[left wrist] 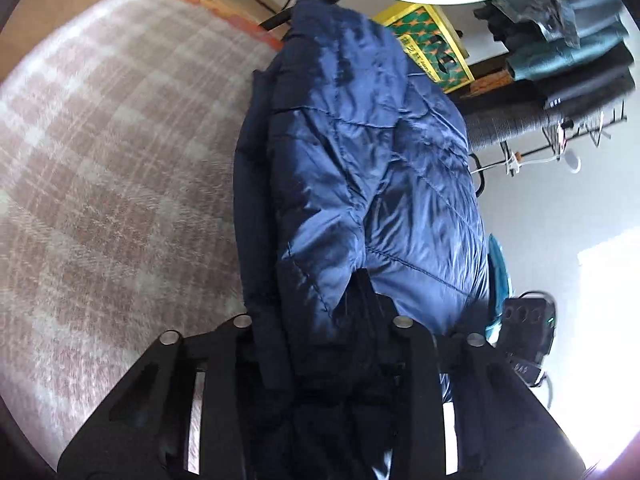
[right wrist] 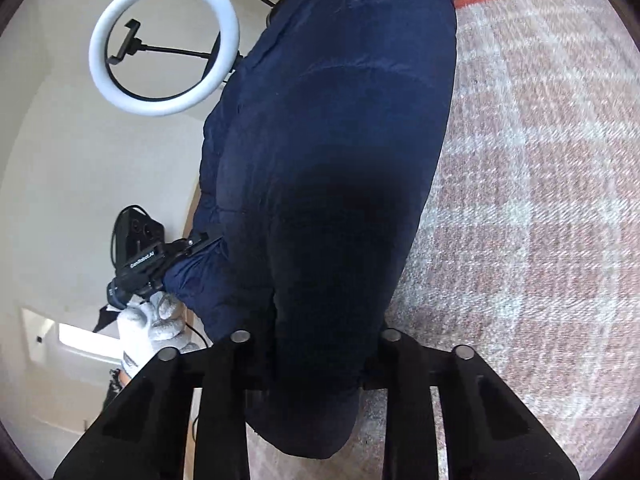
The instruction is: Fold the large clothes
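Hanging between 2 grippers, a navy quilted jacket (left wrist: 360,168) is lifted above a pink-and-white plaid blanket (left wrist: 112,152).

Left wrist view: blanket at left, jacket down the middle. The left gripper (left wrist: 324,344) has its jaws closed on a bunched dark edge of the jacket, cloth filling the gap between them. Right of the jacket: a yellow-and-green box (left wrist: 432,48), a pile of dark clothes (left wrist: 568,40) on a rack, white floor.

Right wrist view: a ring light (right wrist: 164,44) at upper left; below it the left gripper (right wrist: 192,246), gripped by a white-gloved hand (right wrist: 148,328), pinches the jacket's left edge. The right gripper (right wrist: 316,360) has its jaws clamped on the jacket (right wrist: 332,140). Blanket (right wrist: 532,184) at right.
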The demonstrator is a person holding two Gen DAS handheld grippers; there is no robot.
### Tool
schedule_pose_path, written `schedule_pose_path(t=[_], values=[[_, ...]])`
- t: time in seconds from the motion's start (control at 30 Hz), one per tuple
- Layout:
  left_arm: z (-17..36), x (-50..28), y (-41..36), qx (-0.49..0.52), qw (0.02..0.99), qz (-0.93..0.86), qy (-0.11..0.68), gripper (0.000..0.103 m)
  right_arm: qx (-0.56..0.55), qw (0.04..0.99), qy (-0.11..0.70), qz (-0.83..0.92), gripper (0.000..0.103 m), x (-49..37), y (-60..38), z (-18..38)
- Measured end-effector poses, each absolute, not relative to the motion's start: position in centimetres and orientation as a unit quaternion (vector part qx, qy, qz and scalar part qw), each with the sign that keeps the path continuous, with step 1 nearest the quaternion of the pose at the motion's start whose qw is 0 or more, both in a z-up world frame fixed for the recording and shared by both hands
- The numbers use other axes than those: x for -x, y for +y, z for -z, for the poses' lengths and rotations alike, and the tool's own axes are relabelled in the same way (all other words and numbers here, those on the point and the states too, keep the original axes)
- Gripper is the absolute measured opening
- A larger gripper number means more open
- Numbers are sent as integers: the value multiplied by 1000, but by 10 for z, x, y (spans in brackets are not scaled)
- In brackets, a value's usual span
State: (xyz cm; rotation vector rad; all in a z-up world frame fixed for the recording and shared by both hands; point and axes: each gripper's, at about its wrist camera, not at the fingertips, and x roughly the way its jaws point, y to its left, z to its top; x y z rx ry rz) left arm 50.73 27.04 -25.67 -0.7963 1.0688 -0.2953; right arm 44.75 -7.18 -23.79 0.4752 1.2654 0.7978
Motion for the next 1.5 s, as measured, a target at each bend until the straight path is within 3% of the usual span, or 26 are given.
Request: schedule_pose_path(t=[0.13, 0.3, 0.77, 0.9, 1.0, 1.03, 1.1, 1.3, 1.43, 1.5], values=[[242, -497, 257, 345, 786, 135, 495, 19, -185, 717, 570, -356, 18, -442, -76, 222], [225, -469, 234, 335, 779, 149, 509, 17, -158, 712, 576, -368, 18, -417, -97, 199], [201, -378, 105, 236, 757, 197, 576, 18, -129, 701, 607, -350, 18, -301, -202, 189], [197, -376, 78, 181, 765, 209, 582, 25, -121, 704, 610, -342, 19, -293, -218, 196], [197, -381, 78, 183, 764, 204, 584, 36, -102, 709, 607, -344, 26, -301, -208, 201], [196, -384, 81, 185, 764, 200, 585, 44, -92, 711, 605, -346, 35, -300, -206, 198], [193, -379, 101, 181, 772, 188, 579, 49, -55, 720, 602, -341, 44, -301, -202, 192], [193, -389, 151, 234, 784, 159, 552, 55, -57, 738, 576, -346, 49, -303, -222, 176], [200, -411, 166, 267, 777, 155, 549, 56, -86, 758, 547, -344, 72, -325, -240, 166], [206, -428, 164, 278, 772, 167, 547, 56, -114, 763, 537, -340, 73, -343, -248, 165]])
